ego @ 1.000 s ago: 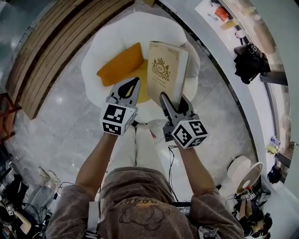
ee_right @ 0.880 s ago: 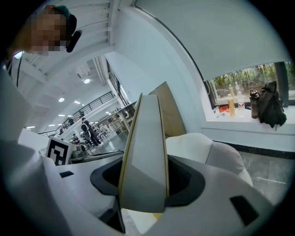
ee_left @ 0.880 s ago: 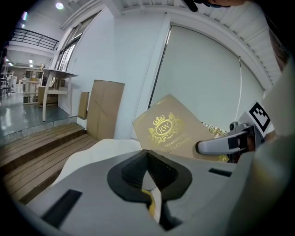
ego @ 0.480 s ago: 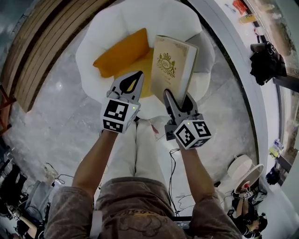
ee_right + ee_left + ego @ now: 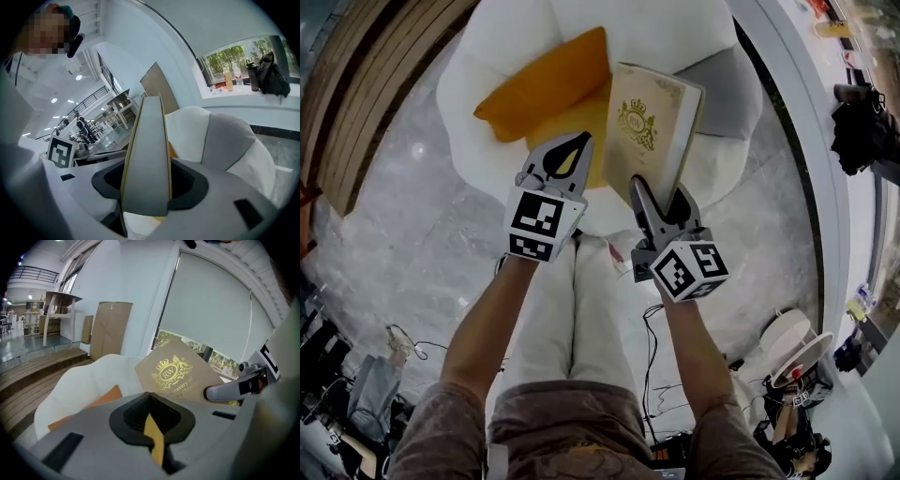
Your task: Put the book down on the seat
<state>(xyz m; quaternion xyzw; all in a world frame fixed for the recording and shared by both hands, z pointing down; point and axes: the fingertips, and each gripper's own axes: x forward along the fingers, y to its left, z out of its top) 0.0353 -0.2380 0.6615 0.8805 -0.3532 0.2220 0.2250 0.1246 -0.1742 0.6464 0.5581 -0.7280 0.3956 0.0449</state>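
Counting from the head view: 1 book point(image 5: 649, 117), 2 grippers, 1 white armchair point(image 5: 478, 75) and 1 orange cushion point(image 5: 546, 89) lying on the seat.

Both bare forearms reach forward side by side from the bottom of the frame toward its middle, and each marker cube faces up at the camera.

The right gripper point(image 5: 661, 202) sits right of centre, clenched on the book's lower corner. Its own view shows the closed page edge standing upright between the 2 jaws, with both pressing on the covers.

The book rises from that gripper toward the upper middle of the frame, standing on edge with a slight tilt. It is held over the front of the seat, just right of the orange cushion, and is not lying on it. The tan cover with its gold crest faces the left side of the frame.

The left gripper point(image 5: 572, 155) is just left of the book, apart from it and pointing at the cushion. Its 2 jaws are drawn together to a point with nothing held between them. In its own view, the book's cover fills the middle right of the frame.
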